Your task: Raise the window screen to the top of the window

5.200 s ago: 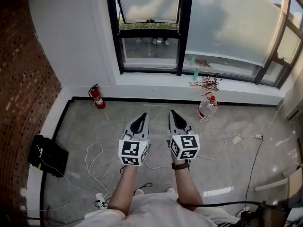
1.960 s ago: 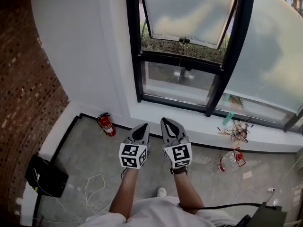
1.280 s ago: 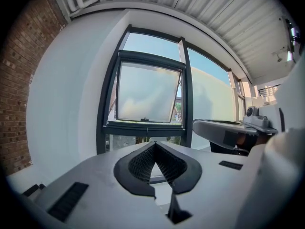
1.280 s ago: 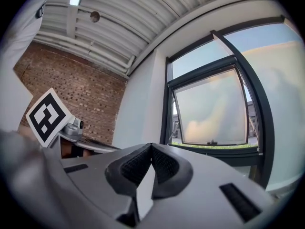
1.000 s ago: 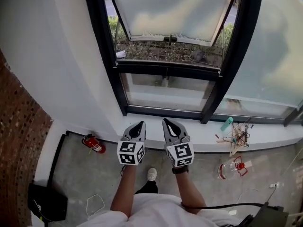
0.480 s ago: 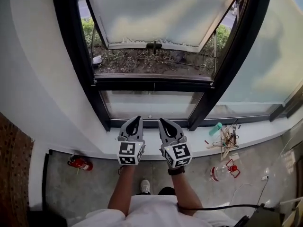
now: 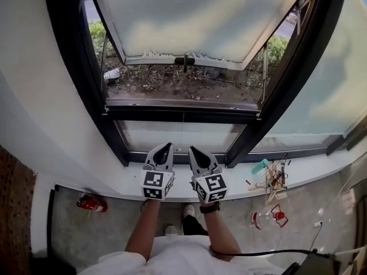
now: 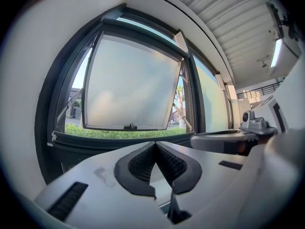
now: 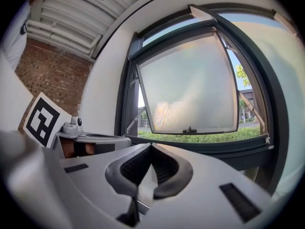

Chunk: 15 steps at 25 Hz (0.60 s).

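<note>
Approach step, we judge: left claw [image 7: 162,148] and right claw [image 7: 192,151] closed and empty, near the window [image 7: 183,114]; next we open and catch the screen's pull bar

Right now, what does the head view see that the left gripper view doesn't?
Only the head view: a red fire extinguisher on the grey floor and tangled wires on the white sill. Only the left gripper view: the white ribbed ceiling. Both: the frosted, tilted-open window pane with its black handle.
</note>
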Tool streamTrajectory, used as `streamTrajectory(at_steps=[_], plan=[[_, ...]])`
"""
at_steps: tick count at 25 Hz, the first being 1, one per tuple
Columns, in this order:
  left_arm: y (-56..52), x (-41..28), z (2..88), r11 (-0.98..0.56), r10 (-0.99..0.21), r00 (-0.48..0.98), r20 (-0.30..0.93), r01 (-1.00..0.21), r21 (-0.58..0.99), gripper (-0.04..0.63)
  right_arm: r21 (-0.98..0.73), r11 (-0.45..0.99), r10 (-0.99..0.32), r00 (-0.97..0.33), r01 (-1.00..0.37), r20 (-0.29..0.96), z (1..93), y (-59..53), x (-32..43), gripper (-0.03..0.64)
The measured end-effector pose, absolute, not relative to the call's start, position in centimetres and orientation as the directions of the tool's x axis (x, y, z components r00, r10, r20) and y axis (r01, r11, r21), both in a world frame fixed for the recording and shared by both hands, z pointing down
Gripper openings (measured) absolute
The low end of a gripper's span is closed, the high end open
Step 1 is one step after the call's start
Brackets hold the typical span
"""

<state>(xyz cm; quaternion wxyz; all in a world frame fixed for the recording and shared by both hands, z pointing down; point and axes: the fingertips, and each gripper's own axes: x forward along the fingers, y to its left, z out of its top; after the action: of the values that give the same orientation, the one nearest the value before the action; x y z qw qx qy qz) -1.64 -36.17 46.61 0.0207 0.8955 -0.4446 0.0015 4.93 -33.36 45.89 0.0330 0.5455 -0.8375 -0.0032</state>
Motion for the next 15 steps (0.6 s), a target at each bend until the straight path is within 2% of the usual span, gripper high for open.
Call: streamTrajectory(at_steps=[3, 9, 15], plan=[[-39.5, -0.7, 45.3, -0.588, -0.809, 0.588, 0.009, -0.809, 0.001, -0.002, 0.045, 0.434, -0.901, -0.432, -0.900, 0.044, 45.4, -37.0, 5.8, 0.003], [-45.3, 2.8, 42.0, -0.568, -0.820, 0.572, -0.039, -0.820, -0.075, -0.002, 0.089, 0.436, -0.895, -0.441, -0.896, -0.058, 41.3, -43.9, 9.9, 0.003], [-48.1, 4.3, 43.7, -0.564, -0.824, 0.565, 0.050, -0.809, -0.167, -0.002, 0.009, 0.477, -0.877, -0.476, -0.879, -0.056, 41.9, -46.8, 11.5, 0.003]])
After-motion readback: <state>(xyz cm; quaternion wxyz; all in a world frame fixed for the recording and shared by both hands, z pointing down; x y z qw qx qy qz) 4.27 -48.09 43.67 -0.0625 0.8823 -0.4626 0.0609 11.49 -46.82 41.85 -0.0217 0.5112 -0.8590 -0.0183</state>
